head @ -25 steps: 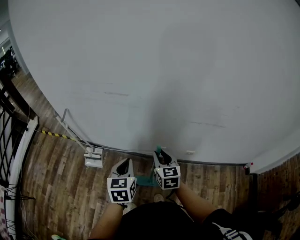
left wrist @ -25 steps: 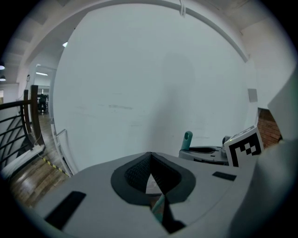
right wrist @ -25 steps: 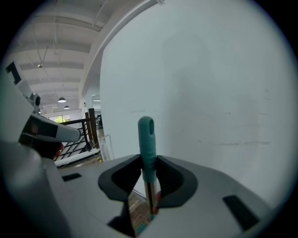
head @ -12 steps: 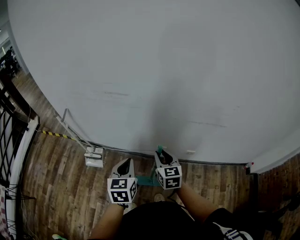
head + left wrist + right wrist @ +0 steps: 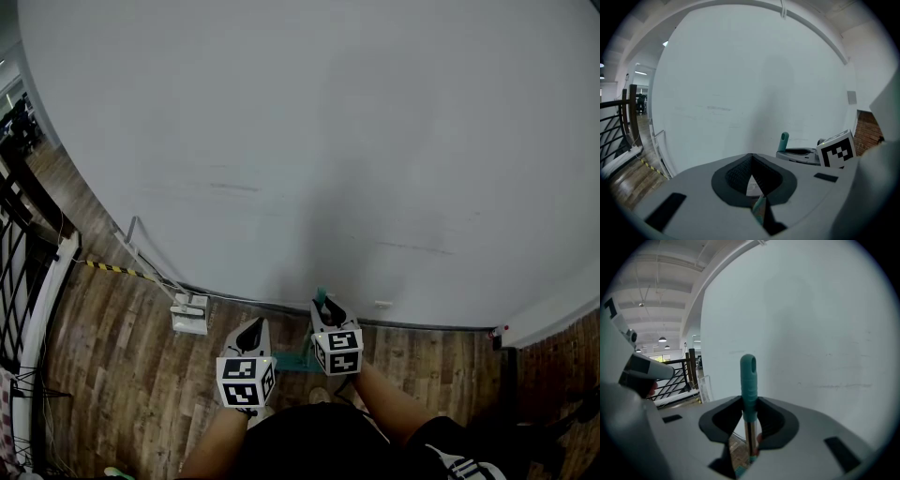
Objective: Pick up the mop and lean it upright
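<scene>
The right gripper view gives the grasp plainly: the right gripper has its dark fingers clenched on the teal-handled mop with a thin metal shaft, just where the teal grip ends and the bare metal begins. The handle stands upright in front of the plain white wall, its tip with a hanging hole above the fingers. From the head view that grasp is covered by the gripper's own body; only the teal tip pokes out near the wall, and whether it touches the wall cannot be told. A flat teal shape on the wooden plank floor between the two grippers is likely the mop's head, but it is mostly hidden and dim.

The left gripper view shows the left gripper with its fingers closed tip to tip on nothing; a sliver of teal shows through the gap beneath them. Off to its right it catches the other gripper's marker cube and a strip of red brick.

Only the head view takes in the small white box at the foot of the wall, the yellow-and-black striped strip and the black railing, cut off at the left edge.

The print that shows is the black-and-white square patterns on the cubes
</scene>
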A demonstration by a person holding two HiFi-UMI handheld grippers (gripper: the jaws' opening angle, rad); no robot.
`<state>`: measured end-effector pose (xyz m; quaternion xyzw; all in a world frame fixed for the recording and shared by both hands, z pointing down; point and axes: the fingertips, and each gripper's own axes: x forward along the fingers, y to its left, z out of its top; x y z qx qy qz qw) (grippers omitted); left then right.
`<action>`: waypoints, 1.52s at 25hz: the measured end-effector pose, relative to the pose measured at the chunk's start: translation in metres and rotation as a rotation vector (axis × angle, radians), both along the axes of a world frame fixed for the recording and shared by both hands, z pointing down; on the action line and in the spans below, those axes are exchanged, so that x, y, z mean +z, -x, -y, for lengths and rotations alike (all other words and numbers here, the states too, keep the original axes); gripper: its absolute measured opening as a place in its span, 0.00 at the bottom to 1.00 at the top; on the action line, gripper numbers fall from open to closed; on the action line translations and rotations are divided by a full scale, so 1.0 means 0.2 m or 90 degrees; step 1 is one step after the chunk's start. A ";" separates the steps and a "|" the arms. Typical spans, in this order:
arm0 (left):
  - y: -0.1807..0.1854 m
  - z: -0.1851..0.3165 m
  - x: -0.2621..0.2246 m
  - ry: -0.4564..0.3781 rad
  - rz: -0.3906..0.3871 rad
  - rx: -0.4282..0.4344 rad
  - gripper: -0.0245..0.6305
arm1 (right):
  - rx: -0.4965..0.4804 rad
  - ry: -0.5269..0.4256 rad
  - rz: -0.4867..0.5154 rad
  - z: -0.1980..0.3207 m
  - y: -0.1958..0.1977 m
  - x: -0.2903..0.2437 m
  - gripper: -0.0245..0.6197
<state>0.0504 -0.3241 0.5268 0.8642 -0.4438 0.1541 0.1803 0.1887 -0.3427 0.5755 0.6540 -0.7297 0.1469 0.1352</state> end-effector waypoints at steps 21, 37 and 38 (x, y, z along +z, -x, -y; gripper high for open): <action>0.13 0.00 -0.02 -0.019 0.024 -0.080 0.02 | 0.054 0.031 -0.017 0.52 -0.32 0.17 0.21; 0.30 -0.08 -0.02 -0.013 0.041 -0.182 0.02 | 0.069 0.121 0.016 0.78 -0.45 0.39 0.20; 0.30 -0.09 -0.01 -0.011 0.042 -0.184 0.02 | 0.075 0.124 0.024 0.79 -0.47 0.39 0.20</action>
